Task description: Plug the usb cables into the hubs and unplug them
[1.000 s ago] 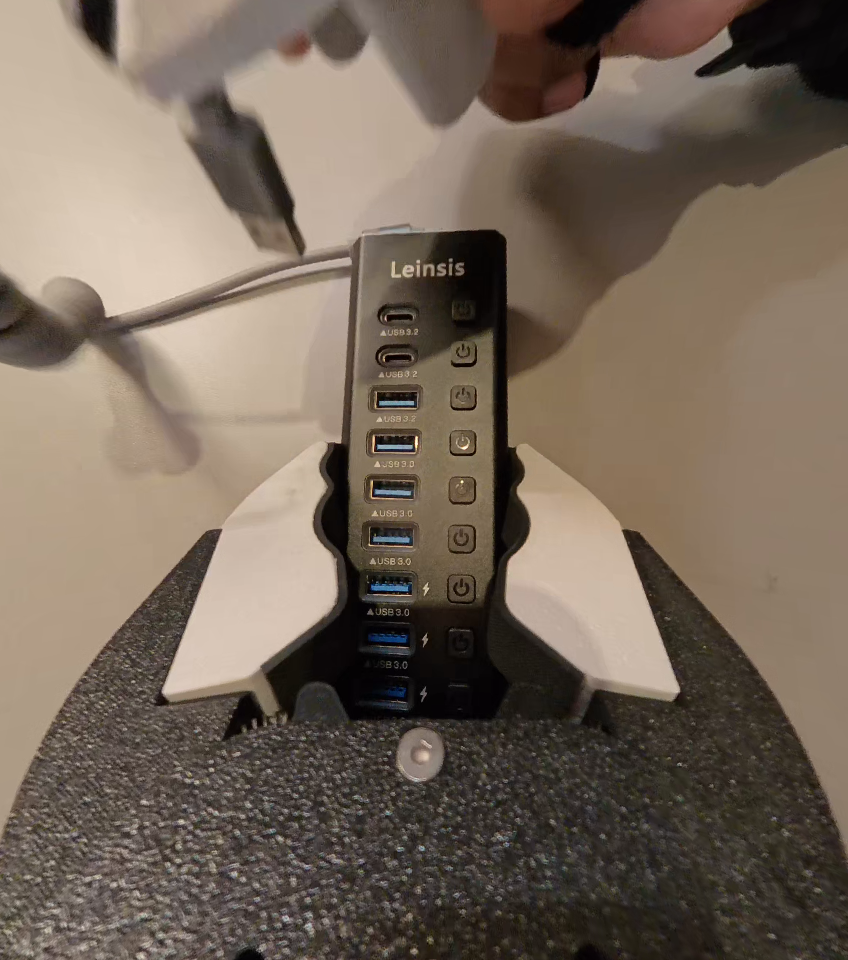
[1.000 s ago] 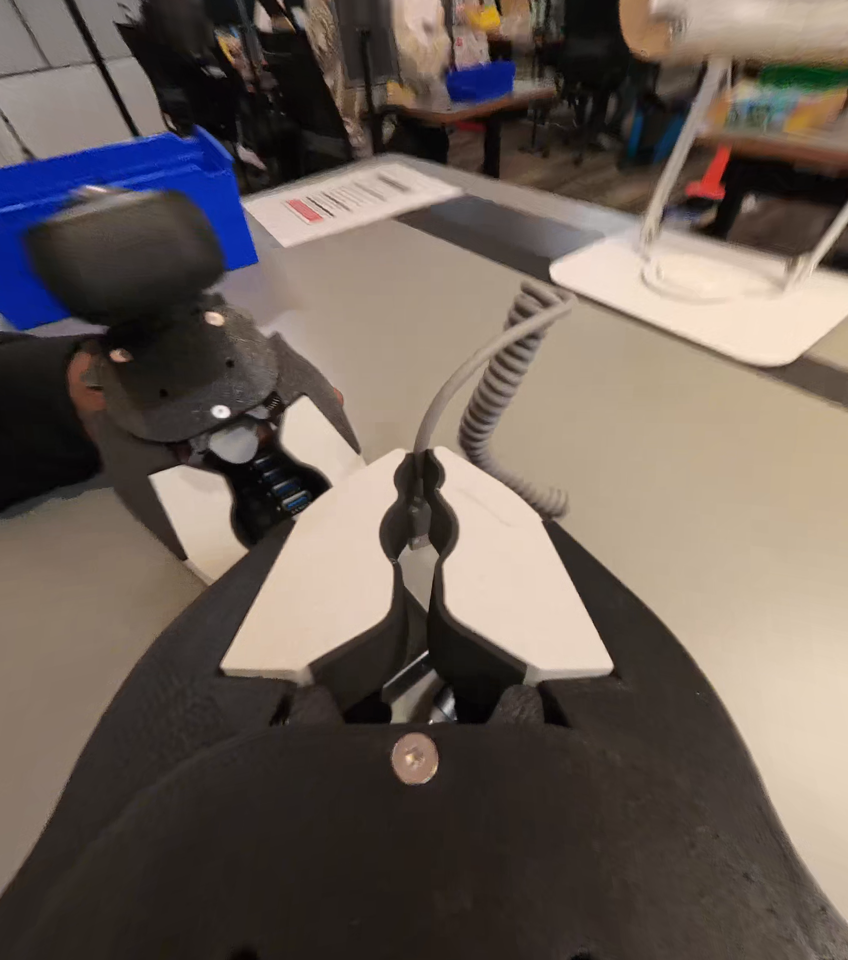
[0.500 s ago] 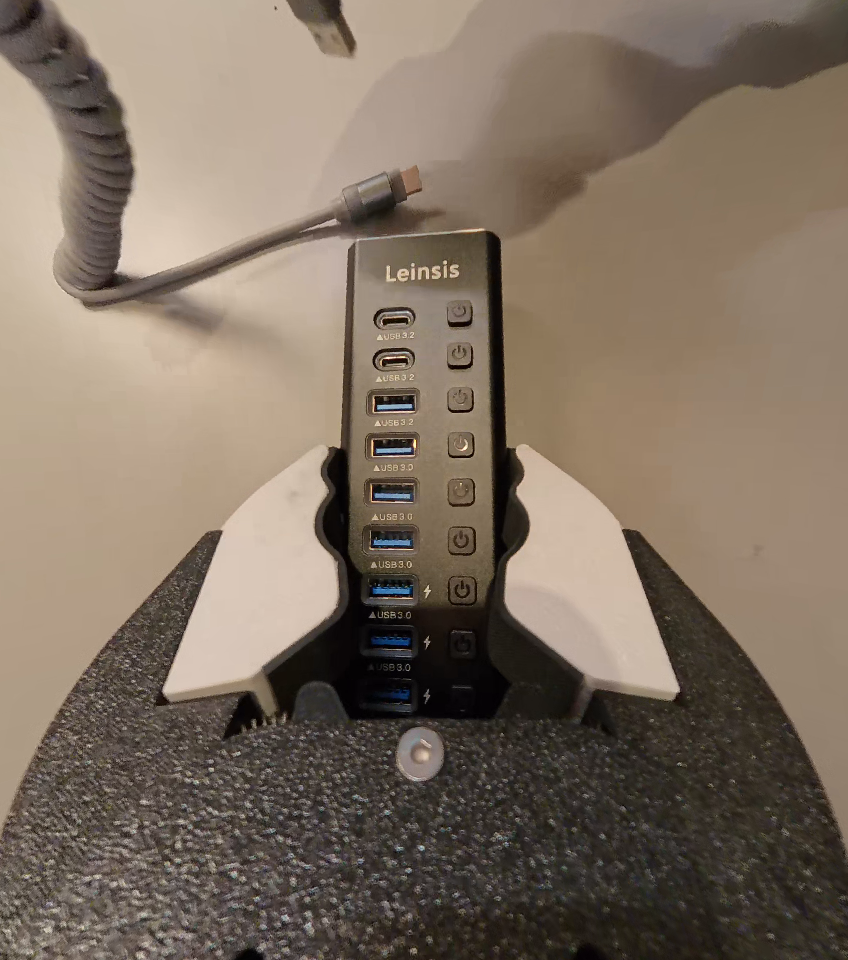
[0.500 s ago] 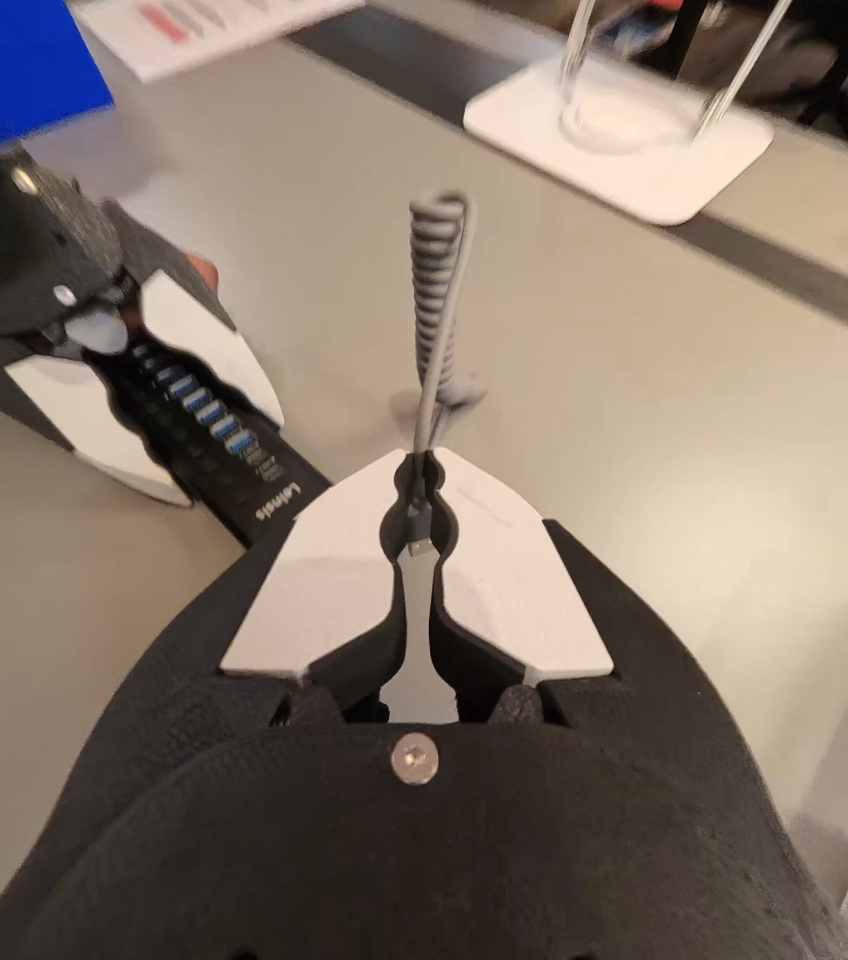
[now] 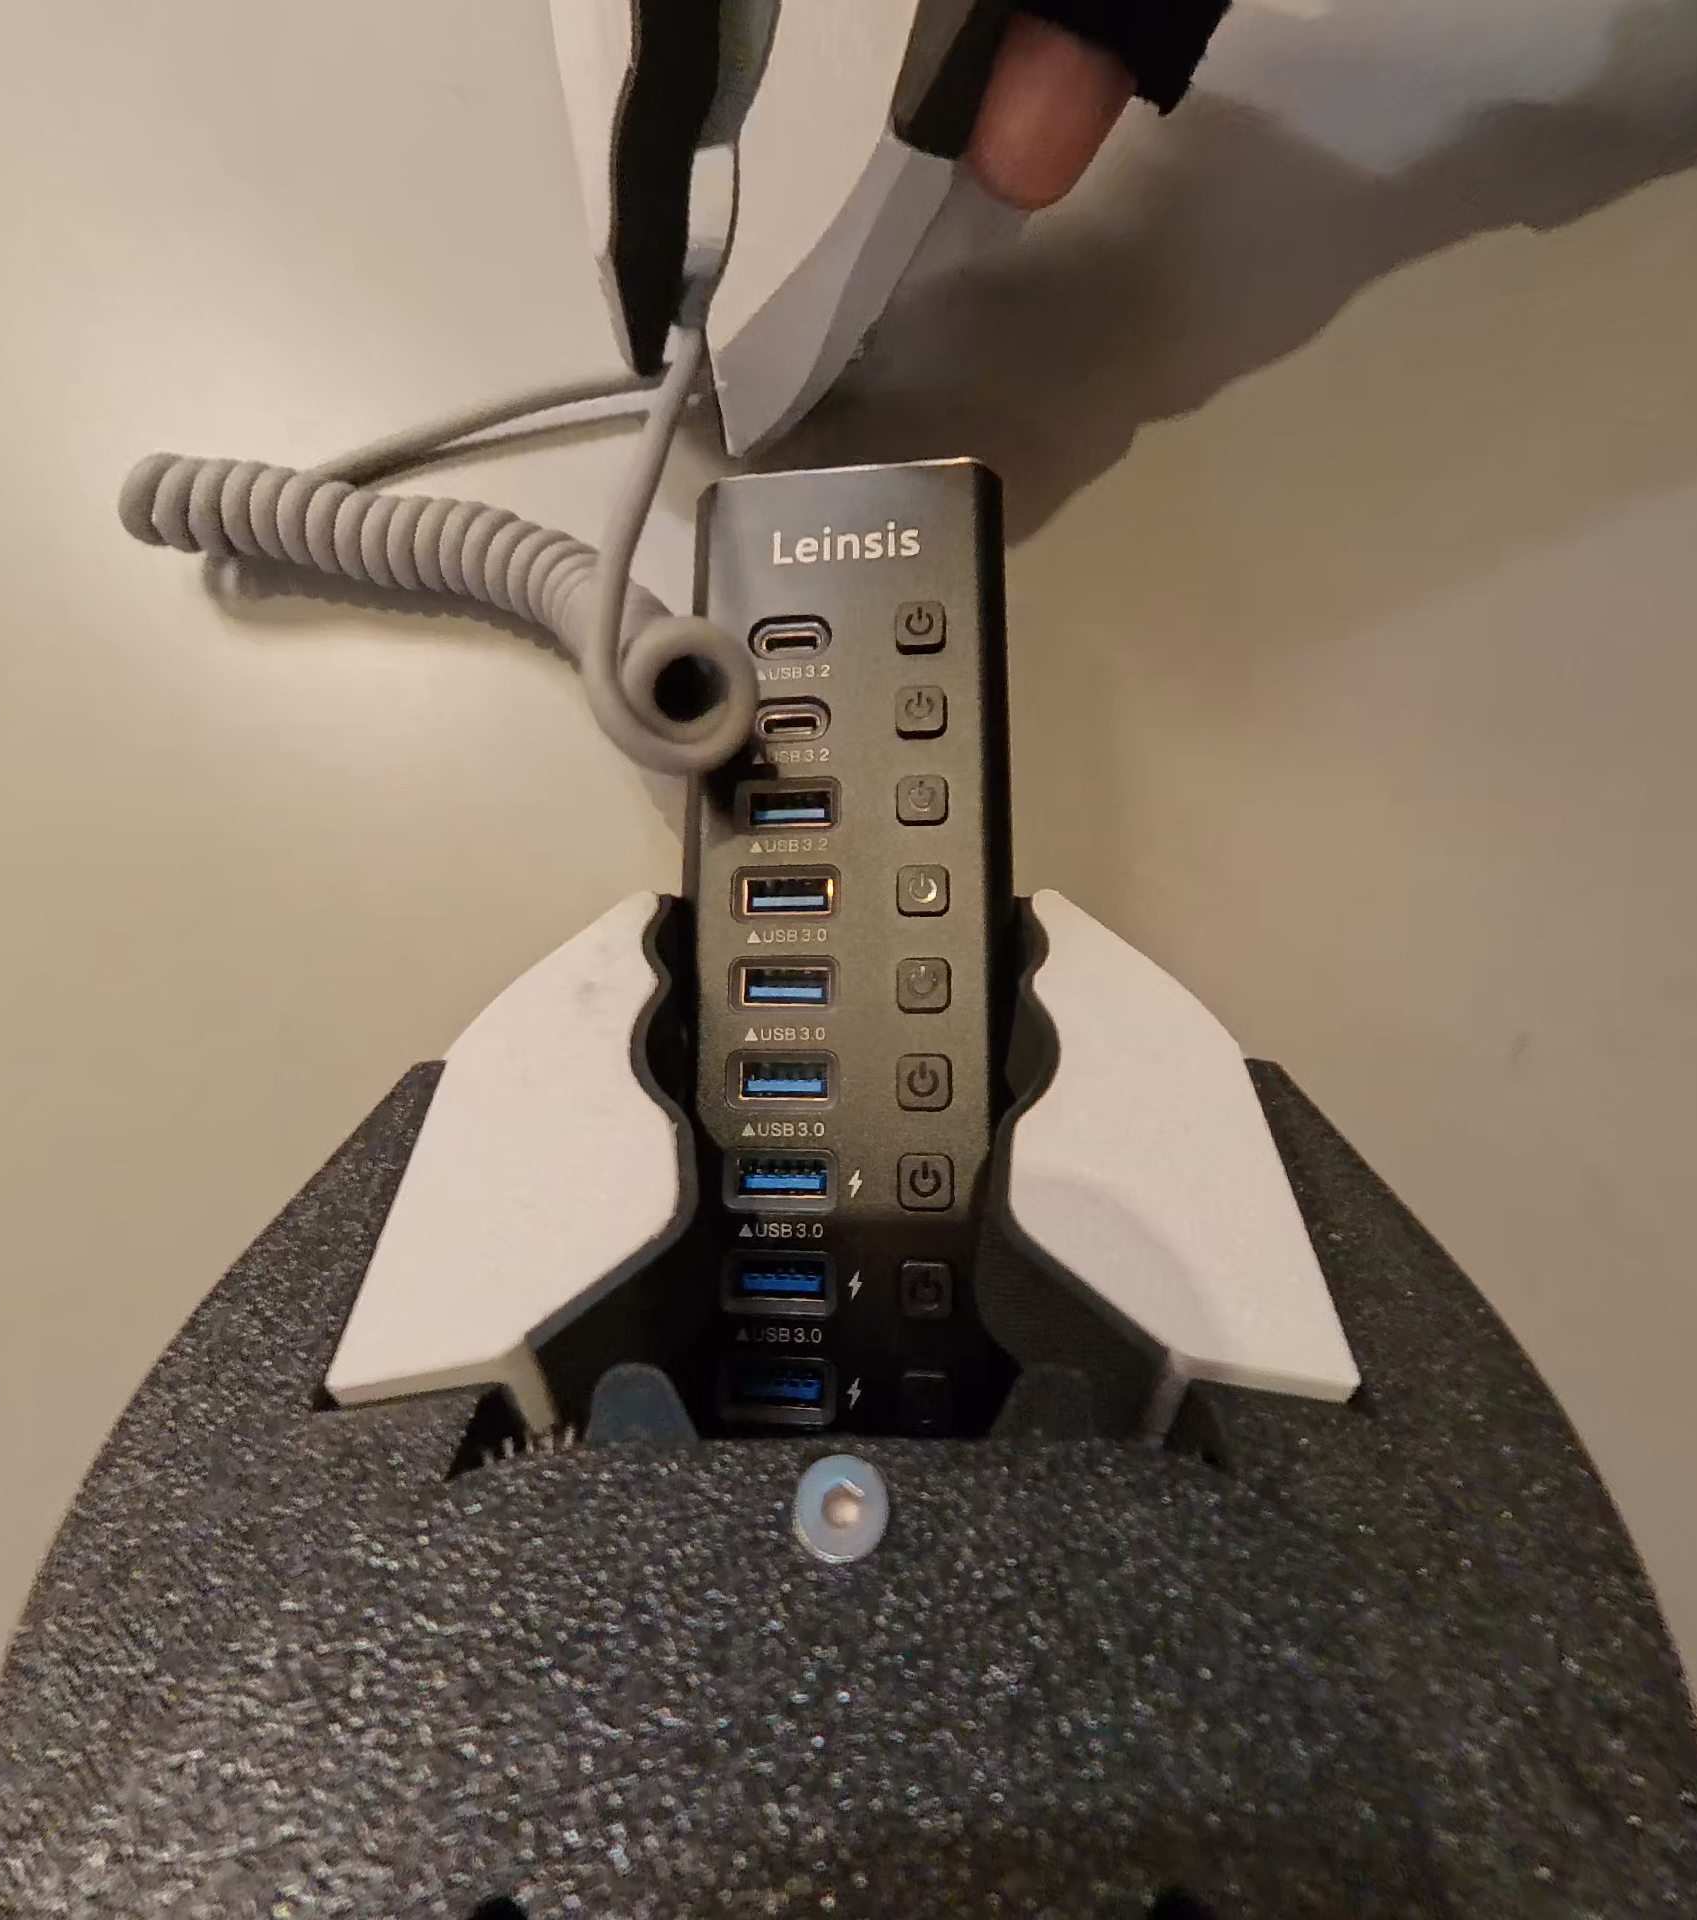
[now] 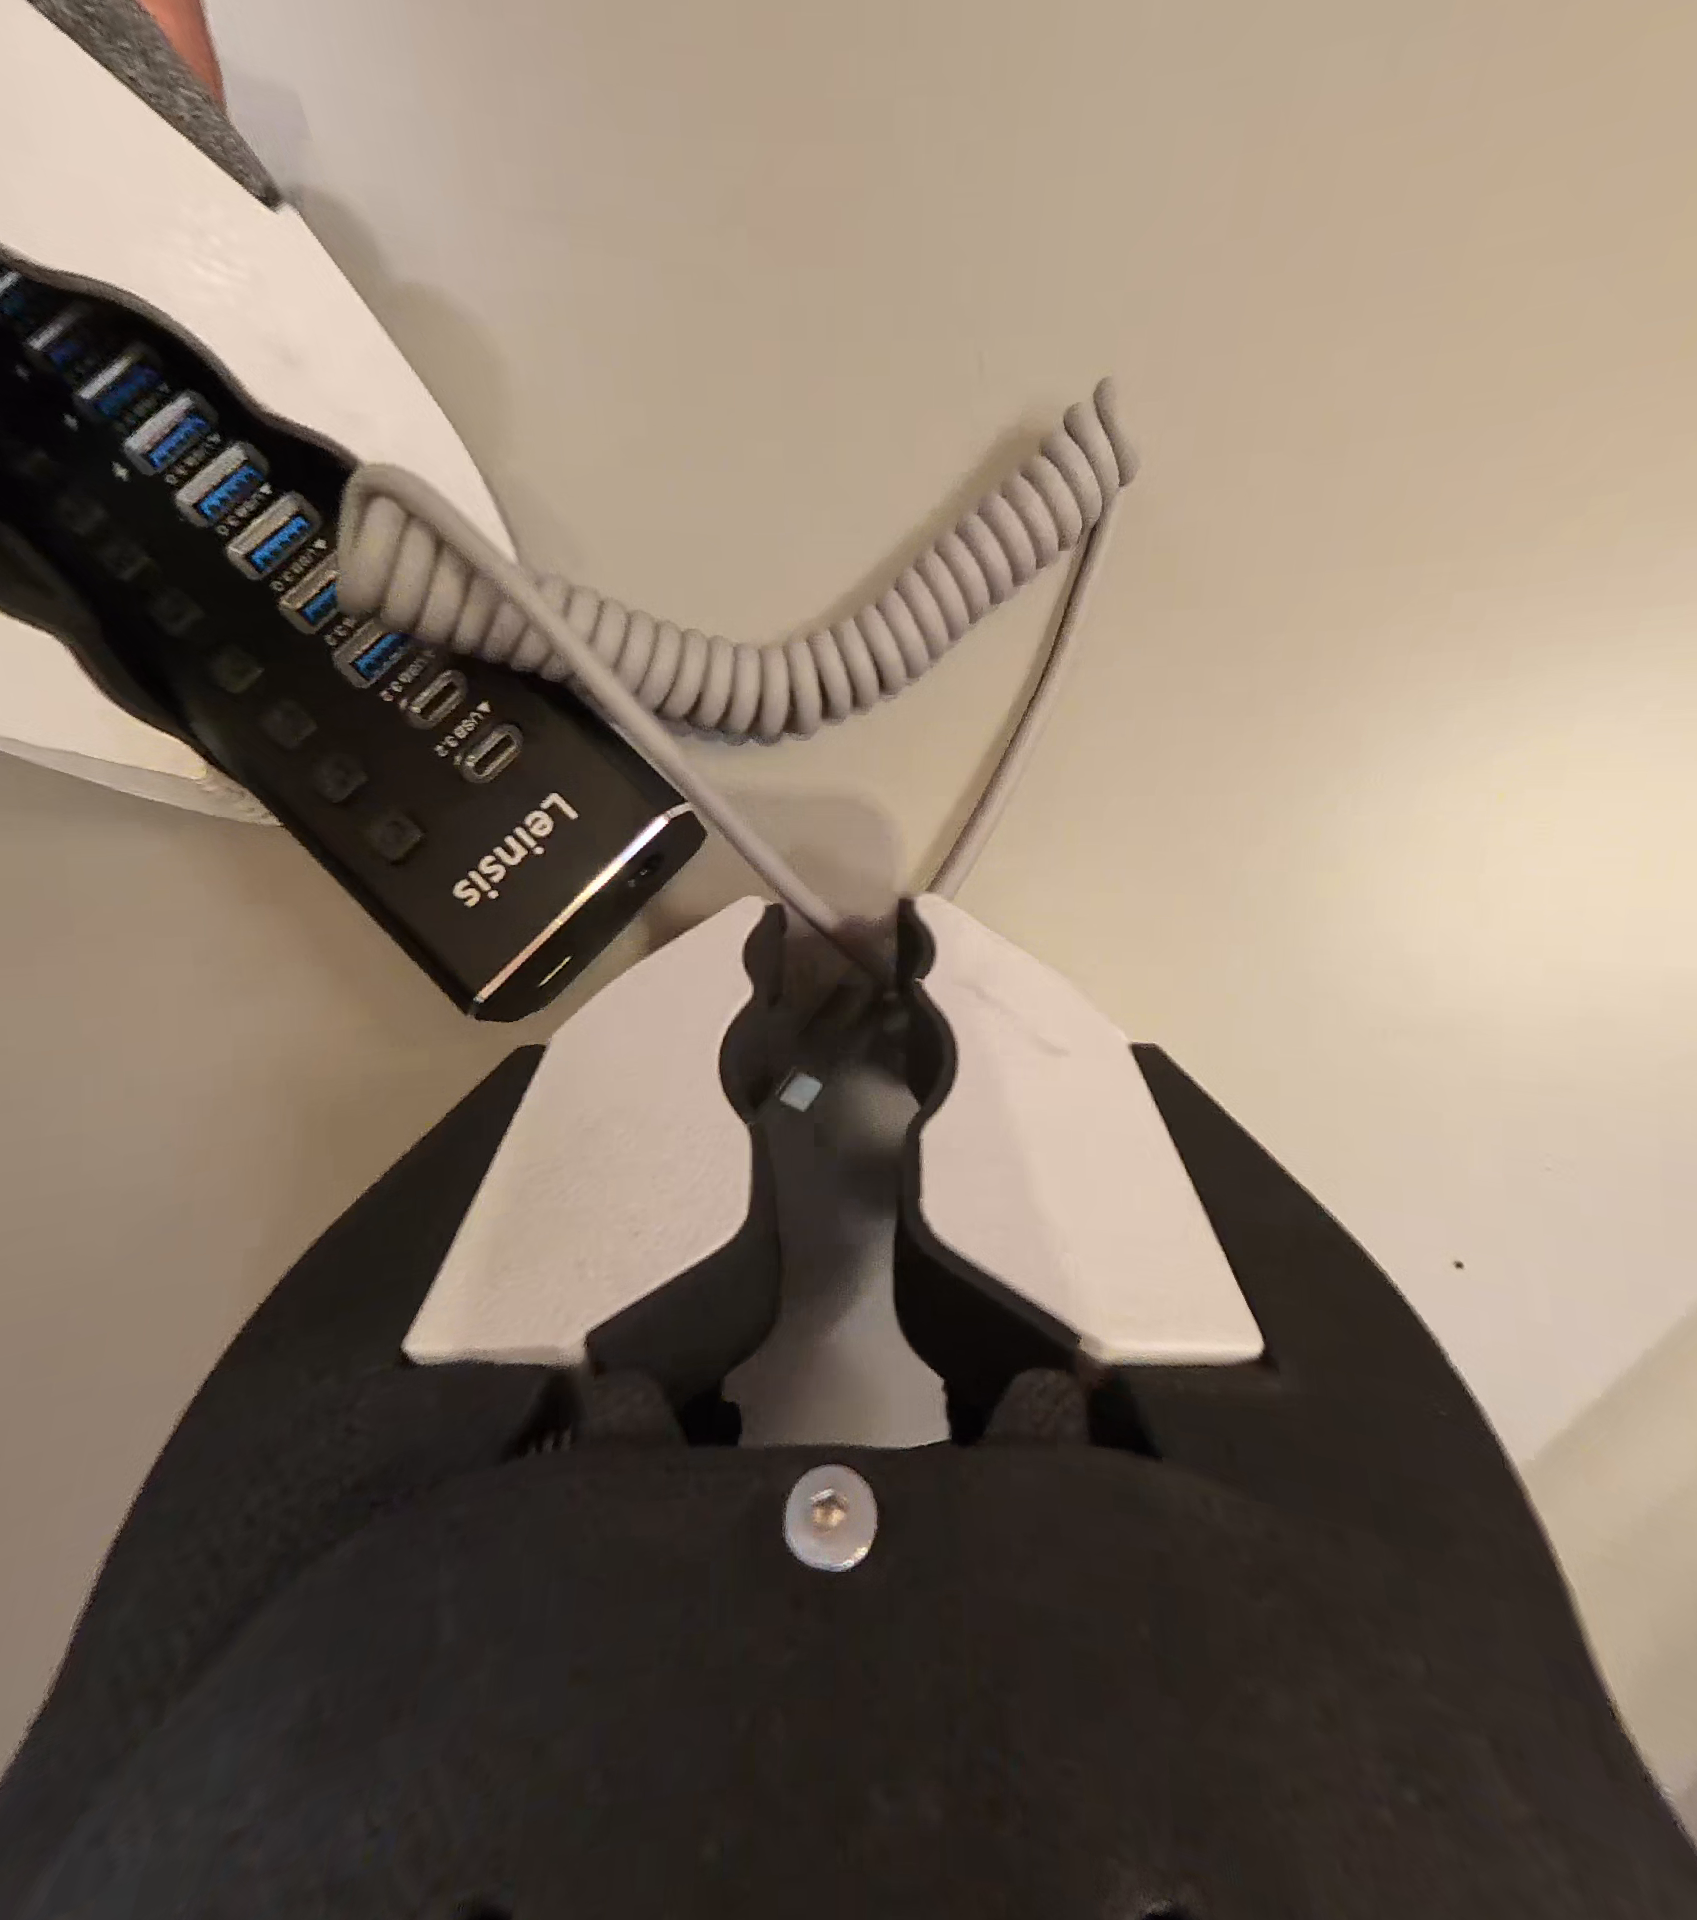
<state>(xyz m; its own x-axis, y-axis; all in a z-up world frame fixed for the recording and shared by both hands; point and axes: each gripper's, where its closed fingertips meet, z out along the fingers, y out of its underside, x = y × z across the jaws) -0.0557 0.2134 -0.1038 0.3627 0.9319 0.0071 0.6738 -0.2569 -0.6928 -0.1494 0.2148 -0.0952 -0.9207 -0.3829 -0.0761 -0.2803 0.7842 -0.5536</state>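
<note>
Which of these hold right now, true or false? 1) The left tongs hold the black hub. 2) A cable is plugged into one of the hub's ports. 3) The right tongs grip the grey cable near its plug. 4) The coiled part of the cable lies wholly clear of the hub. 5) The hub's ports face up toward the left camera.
1) The left tongs hold the black hub. True.
2) A cable is plugged into a port. False: every port in view is empty.
3) The right tongs grip the grey cable near its plug. True.
4) The coil lies clear of the hub. False: its end overlaps the hub's edge by the upper ports.
5) The ports face the left camera. True.
</note>
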